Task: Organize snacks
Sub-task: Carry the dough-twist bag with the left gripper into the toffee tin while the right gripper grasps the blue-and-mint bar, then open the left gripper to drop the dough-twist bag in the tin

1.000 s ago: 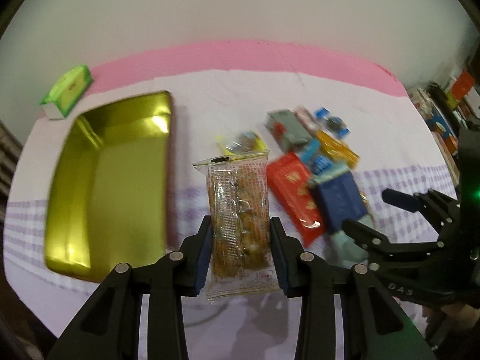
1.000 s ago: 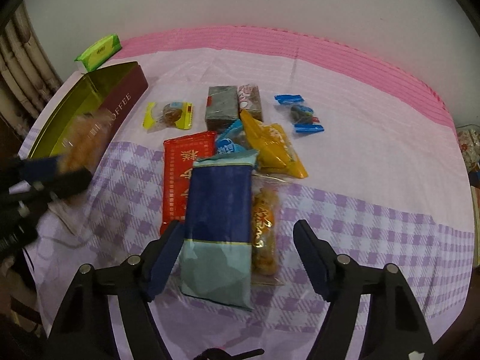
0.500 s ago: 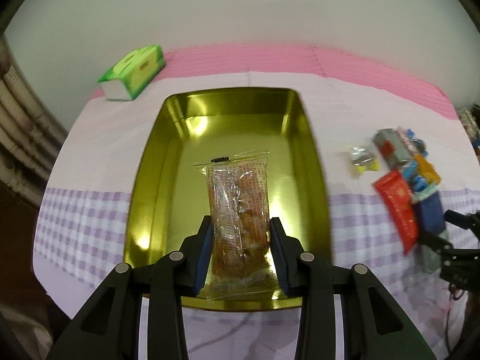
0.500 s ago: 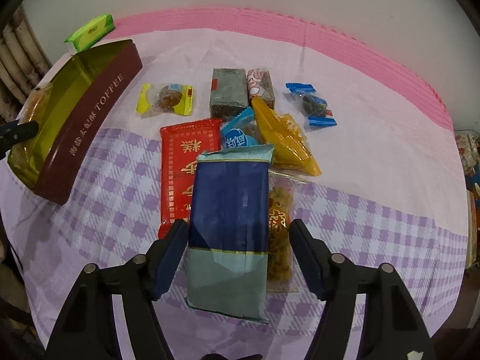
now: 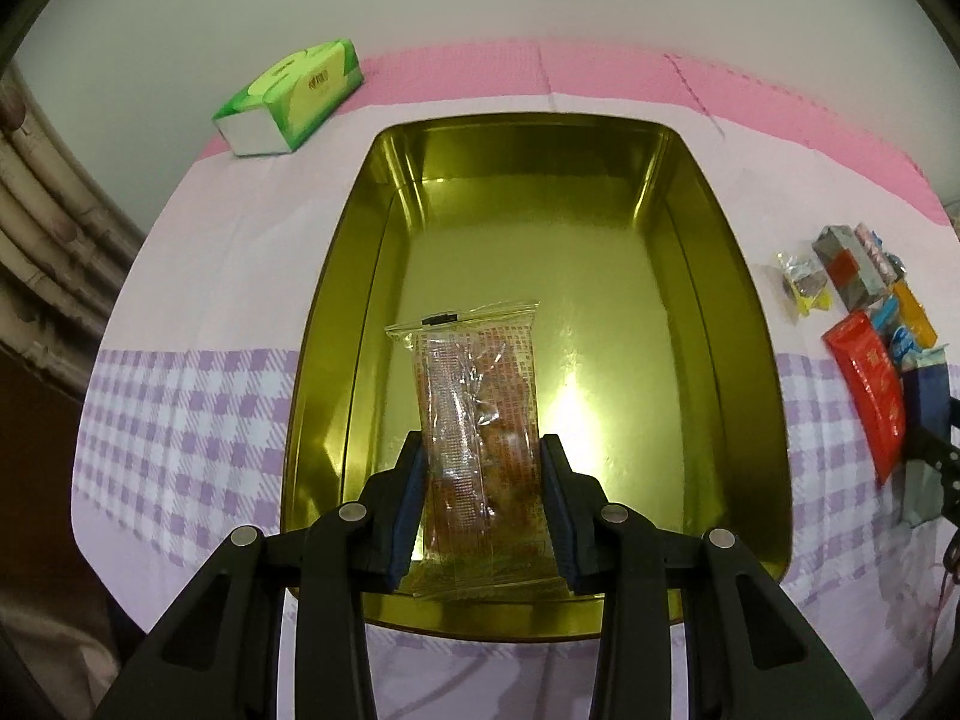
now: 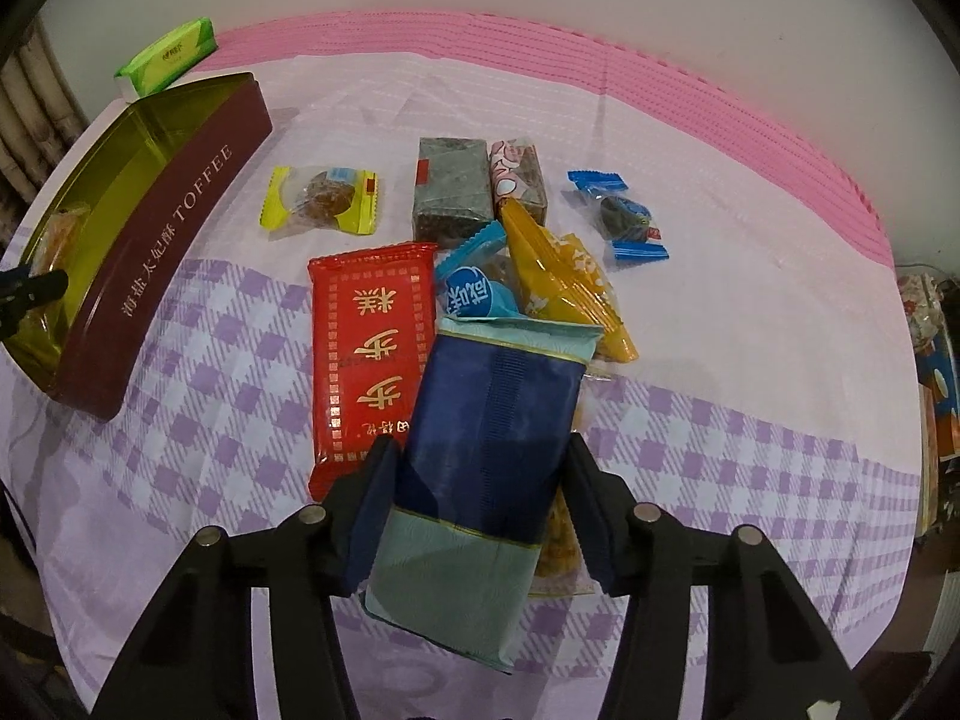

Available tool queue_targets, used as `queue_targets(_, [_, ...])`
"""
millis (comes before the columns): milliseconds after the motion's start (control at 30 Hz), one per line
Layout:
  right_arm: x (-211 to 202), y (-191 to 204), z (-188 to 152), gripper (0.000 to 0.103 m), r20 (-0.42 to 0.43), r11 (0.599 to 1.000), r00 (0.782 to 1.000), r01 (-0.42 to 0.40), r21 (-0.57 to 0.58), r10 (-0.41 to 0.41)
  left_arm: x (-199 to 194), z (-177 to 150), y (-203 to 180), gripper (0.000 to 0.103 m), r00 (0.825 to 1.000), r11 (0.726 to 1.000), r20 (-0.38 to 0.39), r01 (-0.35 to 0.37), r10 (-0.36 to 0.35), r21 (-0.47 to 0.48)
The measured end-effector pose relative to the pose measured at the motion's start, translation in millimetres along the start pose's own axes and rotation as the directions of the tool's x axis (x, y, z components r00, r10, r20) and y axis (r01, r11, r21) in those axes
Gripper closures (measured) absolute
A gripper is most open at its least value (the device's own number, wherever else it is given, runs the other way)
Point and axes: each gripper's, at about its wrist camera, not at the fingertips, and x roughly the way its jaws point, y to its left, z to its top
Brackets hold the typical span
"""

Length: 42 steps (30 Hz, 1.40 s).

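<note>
My left gripper (image 5: 480, 450) is shut on a clear-wrapped orange snack packet (image 5: 474, 372) and holds it upright over the near part of the open gold tin (image 5: 600, 276). In the right wrist view the tin (image 6: 174, 228) shows a maroon side marked TOFFEE, far left. The jaws of my right gripper (image 6: 483, 456) are closing on a dark blue and teal packet (image 6: 492, 408). Its pads meet the packet's two long sides. That packet lies on top of the snack pile on the checked cloth.
Around the blue packet lie a red packet (image 6: 372, 354), an orange-yellow packet (image 6: 564, 282), a grey block (image 6: 450, 189), a yellow-ended candy (image 6: 324, 201) and a blue-ended candy (image 6: 624, 216). A green tissue pack (image 5: 291, 96) sits behind the tin by the wall.
My left gripper carried the clear packet leftward from the pile to above the tin and lower into it. The right jaws narrowed from wide around the blue packet to against its sides.
</note>
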Motion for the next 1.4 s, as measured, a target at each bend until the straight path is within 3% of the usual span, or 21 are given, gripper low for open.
queue_targets(900, [-15, -23, 2, 0.057, 0.044, 0.996, 0.999, -0.012, 0.083, 0.009, 13, -4, 8, 0.065, 0.998, 0.999, -0.057, 0.008, -0.010, -0.033])
queue_targets(1100, [-20, -26, 10, 0.057, 0.062, 0.996, 0.998, -0.017, 0.086, 0.012, -1, -2, 15, 0.065, 0.999, 0.998, -0.025, 0.039, -0.040, -0.048])
queue_targets(1400, [-37, -1, 33, 0.057, 0.110, 0.996, 0.991, -0.076, 0.054, 0.070, -37, -1, 45, 0.063, 0.993, 0.988, 0.095, 0.076, -0.063, -0.134])
